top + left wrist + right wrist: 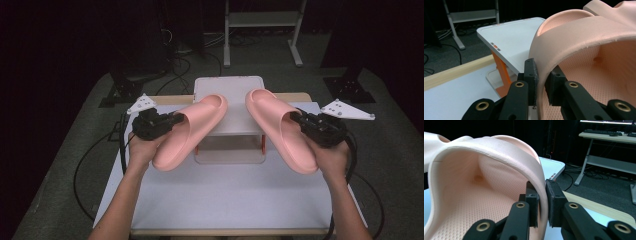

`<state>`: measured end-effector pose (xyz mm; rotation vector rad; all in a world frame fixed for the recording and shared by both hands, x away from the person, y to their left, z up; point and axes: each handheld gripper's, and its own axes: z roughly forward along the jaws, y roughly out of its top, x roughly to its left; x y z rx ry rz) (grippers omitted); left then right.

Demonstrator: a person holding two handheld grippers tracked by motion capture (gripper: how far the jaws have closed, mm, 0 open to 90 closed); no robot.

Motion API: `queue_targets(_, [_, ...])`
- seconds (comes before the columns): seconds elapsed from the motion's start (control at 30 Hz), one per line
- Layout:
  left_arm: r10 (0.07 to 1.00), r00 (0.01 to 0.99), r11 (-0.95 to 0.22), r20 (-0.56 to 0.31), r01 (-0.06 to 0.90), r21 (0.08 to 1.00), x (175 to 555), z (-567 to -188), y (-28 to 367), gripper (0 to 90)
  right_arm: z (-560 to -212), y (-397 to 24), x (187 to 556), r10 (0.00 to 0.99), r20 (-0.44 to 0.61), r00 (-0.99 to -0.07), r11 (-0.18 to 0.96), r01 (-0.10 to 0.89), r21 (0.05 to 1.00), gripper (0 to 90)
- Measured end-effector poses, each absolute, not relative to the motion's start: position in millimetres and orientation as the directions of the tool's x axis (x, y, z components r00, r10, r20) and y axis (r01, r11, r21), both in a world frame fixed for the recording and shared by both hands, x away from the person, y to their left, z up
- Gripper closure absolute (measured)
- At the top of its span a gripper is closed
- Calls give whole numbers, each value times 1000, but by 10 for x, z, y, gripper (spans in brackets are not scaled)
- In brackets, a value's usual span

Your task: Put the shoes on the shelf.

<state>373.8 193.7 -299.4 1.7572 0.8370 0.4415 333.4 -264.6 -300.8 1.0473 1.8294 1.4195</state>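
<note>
Two pink foam slide sandals held aloft, centre frame, toes converging toward small white raised stand (222, 89) at upper centre. Left gripper (176, 120) clamped on left sandal's (190, 132) strap edge; right gripper (297, 119) likewise pinching right sandal's (280, 130) strap. Both equally near stand.

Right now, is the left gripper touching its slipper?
Touching. In the left gripper view, the left gripper pinches the slipper strap edge between both jaws, with no gap.
</note>
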Motion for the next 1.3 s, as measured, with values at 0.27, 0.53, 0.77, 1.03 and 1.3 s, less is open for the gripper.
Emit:
queue_targets(0.27, [741,661,-149,-122,338,929,3848,-2977,1987,803,-2970,-2572,3471,860,8,-510,129,233,964,805])
queue_targets(0.53, [752,646,-142,-134,357,923,3986,-2950,1952,802,-2943,-2505,3584,861,10,-508,129,237,963,805])
queue_targets(0.77, [763,632,-149,-137,378,914,4129,-2916,1889,799,-2930,-2431,3690,861,7,-509,134,241,961,805])
queue_targets(1.03, [766,629,-161,-136,392,906,4295,-2883,1764,796,-2936,-2379,3834,870,5,-493,137,251,958,805])
queue_targets(1.3, [767,628,-167,-135,397,902,4373,-2875,1694,793,-2974,-2353,3932,876,15,-483,135,273,952,803])
